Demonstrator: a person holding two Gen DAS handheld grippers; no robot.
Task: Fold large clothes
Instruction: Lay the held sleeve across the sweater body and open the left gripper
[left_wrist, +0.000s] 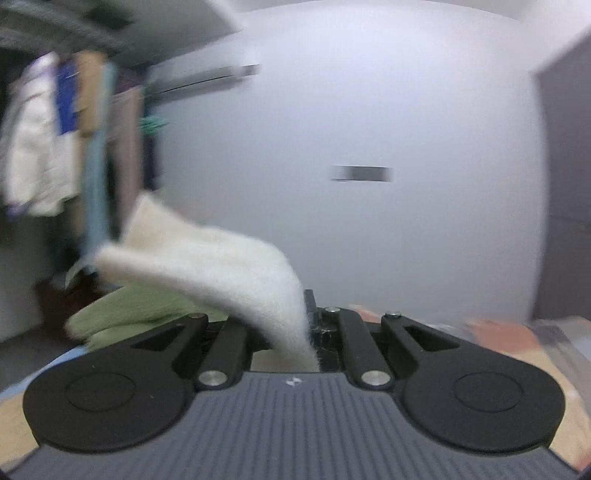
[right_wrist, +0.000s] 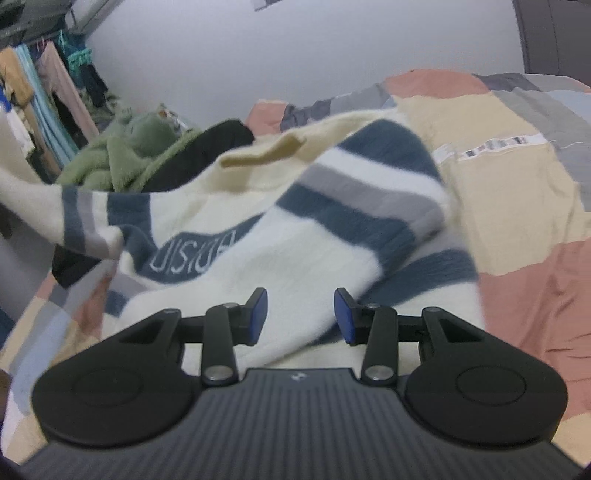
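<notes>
1. Left tool (left_wrist: 312, 332): clenched on a cream, fuzzy edge of the sweater (left_wrist: 207, 258). The cloth rises from between the fingers and drapes away to the left and far side, hanging free in the air. The view is motion-blurred, so fine detail is not readable.
2. Handling, judged: soft, limp knit with no stiffness; it sags wherever unsupported. Probably light to moderate in weight and not fragile. The fluffy pile looks grippy rather than slippery, though a thin pinch could pull loose.
3. Hold points, judged: hems, shoulder seams or sleeve cuffs suit best; a pinch through mid-panel would bunch the cloth and spoil a flat fold.
4. Right tool (right_wrist: 301, 314): released, blue pads (right_wrist: 259, 310) apart, hovering just above the near cream part of the sweater (right_wrist: 295, 229), holding nothing.
5. Location: in the right wrist view the sweater lies spread but rumpled on the patchwork bed (right_wrist: 517, 229), its left portion lifted off the bedding.
6. Appearance: cream body, dark blue and grey stripes, a blue band with pale lettering, not legible.
7. Far left: a green garment (right_wrist: 122, 158) heaped beside a black one (right_wrist: 207, 151); hanging clothes (right_wrist: 44, 88) beyond.
</notes>
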